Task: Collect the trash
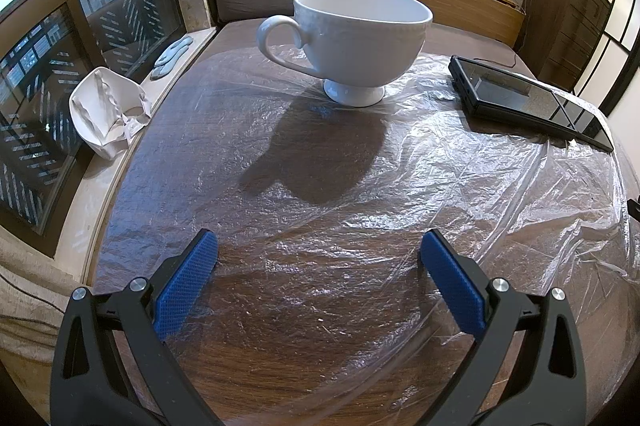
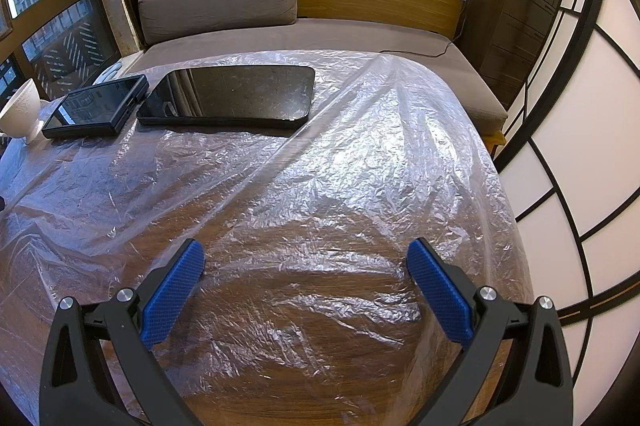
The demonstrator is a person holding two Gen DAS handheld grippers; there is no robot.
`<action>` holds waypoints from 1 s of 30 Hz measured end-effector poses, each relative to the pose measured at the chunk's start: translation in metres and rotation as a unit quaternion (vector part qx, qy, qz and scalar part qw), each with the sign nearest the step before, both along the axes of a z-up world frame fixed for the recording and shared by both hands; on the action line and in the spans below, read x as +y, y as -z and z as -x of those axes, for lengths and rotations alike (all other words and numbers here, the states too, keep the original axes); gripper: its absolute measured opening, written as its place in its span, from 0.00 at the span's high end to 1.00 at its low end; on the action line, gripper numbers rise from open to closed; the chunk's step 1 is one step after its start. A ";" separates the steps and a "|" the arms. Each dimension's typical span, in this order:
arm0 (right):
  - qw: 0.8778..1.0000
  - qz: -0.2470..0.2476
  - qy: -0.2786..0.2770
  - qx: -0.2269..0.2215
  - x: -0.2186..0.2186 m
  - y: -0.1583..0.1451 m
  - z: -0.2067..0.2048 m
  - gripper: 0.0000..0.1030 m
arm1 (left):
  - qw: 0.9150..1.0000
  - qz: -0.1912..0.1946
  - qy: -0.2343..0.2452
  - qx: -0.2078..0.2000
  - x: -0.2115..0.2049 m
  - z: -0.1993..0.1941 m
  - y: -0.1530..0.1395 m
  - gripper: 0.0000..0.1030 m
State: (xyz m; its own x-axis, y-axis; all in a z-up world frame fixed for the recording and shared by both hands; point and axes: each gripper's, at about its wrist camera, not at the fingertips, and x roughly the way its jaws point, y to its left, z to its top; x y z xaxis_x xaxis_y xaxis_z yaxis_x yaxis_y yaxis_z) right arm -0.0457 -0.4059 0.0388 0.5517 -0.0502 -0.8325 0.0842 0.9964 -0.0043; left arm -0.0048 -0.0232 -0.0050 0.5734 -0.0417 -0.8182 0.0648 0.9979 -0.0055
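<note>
A crinkled clear plastic sheet (image 1: pixel 400 177) covers the wooden table (image 1: pixel 288 378); it also shows in the right wrist view (image 2: pixel 340 161). A white footed cup (image 1: pixel 352 37) stands on it at the far side, and its edge shows at the left of the right wrist view (image 2: pixel 20 109). A crumpled white paper piece (image 1: pixel 104 109) lies on the window sill to the left. My left gripper (image 1: pixel 318 250) is open and empty above the sheet, short of the cup. My right gripper (image 2: pixel 306 258) is open and empty above the sheet.
A small black device (image 2: pixel 96 105) and a black tablet (image 2: pixel 232 93) lie on the sheet at the far side; the device shows in the left wrist view (image 1: pixel 516 97). A brown sofa (image 2: pixel 280 29) lies beyond the table. The window (image 1: pixel 48 73) is left; a white panelled screen (image 2: pixel 572 153) is right.
</note>
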 end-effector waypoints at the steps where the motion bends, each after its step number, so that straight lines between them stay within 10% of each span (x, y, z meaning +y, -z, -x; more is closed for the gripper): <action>1: 1.000 0.000 0.000 0.000 0.000 0.000 -0.001 0.04 | 1.000 0.000 0.000 0.000 0.000 0.000 0.000 0.01; 30: 1.000 0.000 0.000 0.001 0.000 -0.002 0.000 0.04 | 1.000 0.000 0.000 0.001 0.000 -0.008 -0.001 0.01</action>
State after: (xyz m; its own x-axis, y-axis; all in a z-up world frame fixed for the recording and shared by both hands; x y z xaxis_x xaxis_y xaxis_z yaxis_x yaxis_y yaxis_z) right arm -0.0455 -0.4058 0.0410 0.5496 -0.0501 -0.8339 0.0835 0.9965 -0.0048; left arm 0.0034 -0.0237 -0.0044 0.5724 -0.0414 -0.8189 0.0644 0.9979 -0.0055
